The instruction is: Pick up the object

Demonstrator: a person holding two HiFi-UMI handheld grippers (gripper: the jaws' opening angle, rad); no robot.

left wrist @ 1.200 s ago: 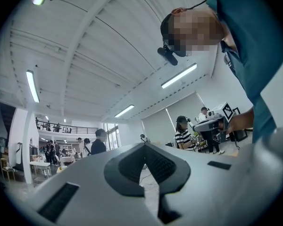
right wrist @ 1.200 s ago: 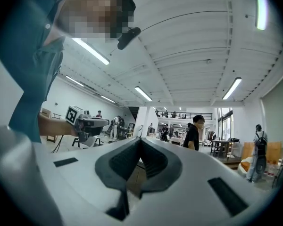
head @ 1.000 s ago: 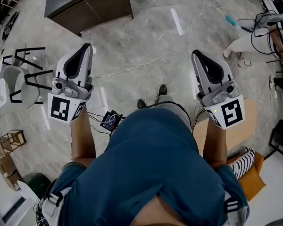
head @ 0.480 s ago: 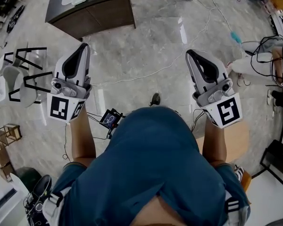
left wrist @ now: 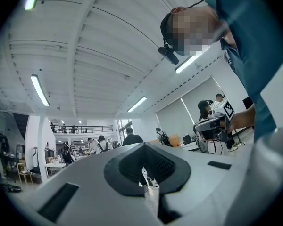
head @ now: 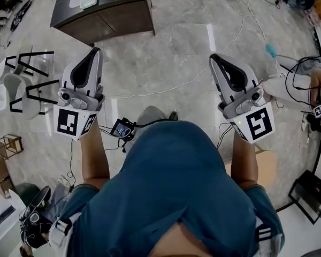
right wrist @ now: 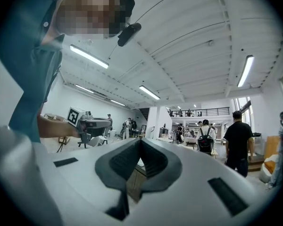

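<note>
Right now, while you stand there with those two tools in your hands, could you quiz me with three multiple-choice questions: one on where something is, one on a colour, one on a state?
1. Where is the dark cabinet in the head view?
A) upper left, beyond the left gripper
B) lower right
C) between the two grippers

2. What colour is the person's shirt?
A) red
B) blue
C) yellow

3. How do the jaws of the left gripper and the right gripper stand?
A) wide apart
B) closed on a cup
C) closed together, empty

Answers:
1 A, it sits at the top left, past the left gripper's tip.
2 B, the shirt fills the lower picture in blue.
3 C, each gripper view shows its jaws meeting with nothing between them.
</note>
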